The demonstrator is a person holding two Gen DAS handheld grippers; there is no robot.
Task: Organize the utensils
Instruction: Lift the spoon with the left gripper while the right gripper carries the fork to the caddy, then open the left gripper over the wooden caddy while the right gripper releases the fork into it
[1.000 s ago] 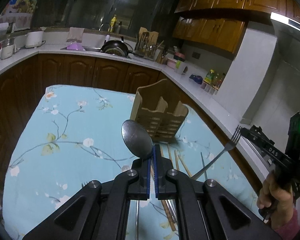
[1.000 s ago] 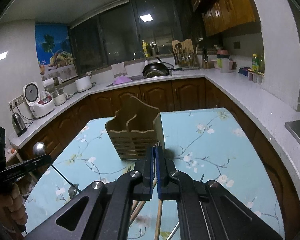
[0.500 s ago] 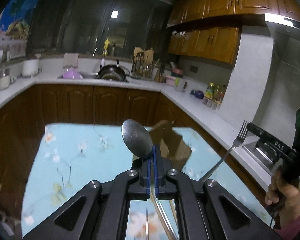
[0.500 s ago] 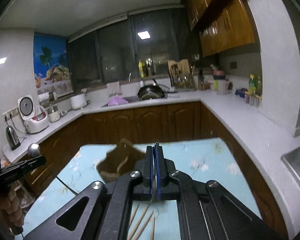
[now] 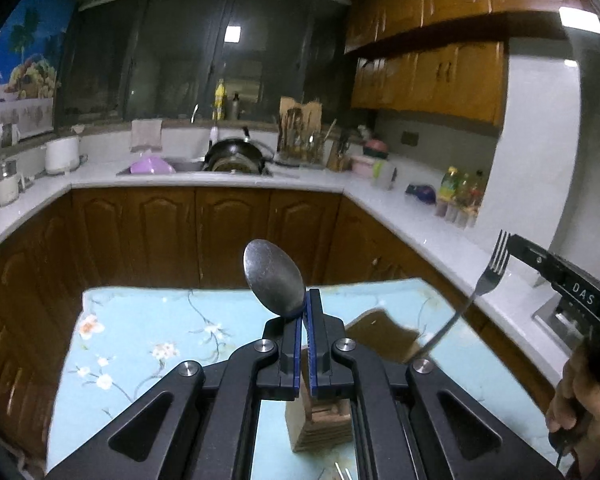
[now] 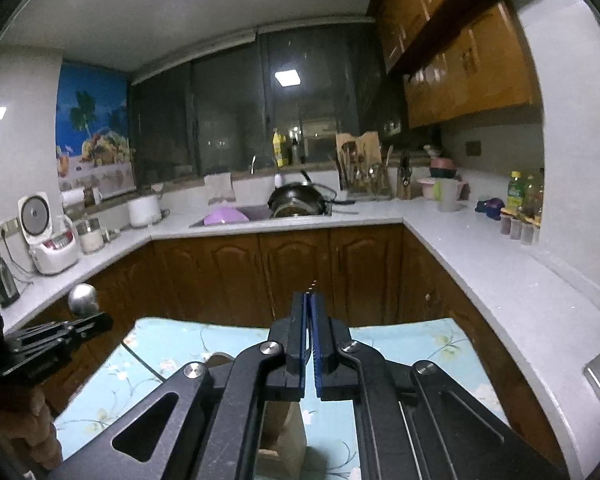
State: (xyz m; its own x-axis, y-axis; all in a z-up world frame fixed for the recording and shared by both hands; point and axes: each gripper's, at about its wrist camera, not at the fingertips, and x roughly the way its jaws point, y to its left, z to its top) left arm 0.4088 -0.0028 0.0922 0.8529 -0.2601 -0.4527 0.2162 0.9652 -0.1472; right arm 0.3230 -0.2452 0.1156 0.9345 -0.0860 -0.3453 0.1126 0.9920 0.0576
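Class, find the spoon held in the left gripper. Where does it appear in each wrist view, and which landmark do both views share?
Left wrist view: the spoon stands at centre, its bowl rising above the shut left gripper.
Right wrist view: only the spoon's bowl shows at the far left edge, above the left gripper's body.
Shared landmark: the black wok by the sink under the dark window.

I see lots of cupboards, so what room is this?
A home kitchen, most likely: a sink with a black wok beside it, a rice cooker on the white counter, and wooden cabinets below.
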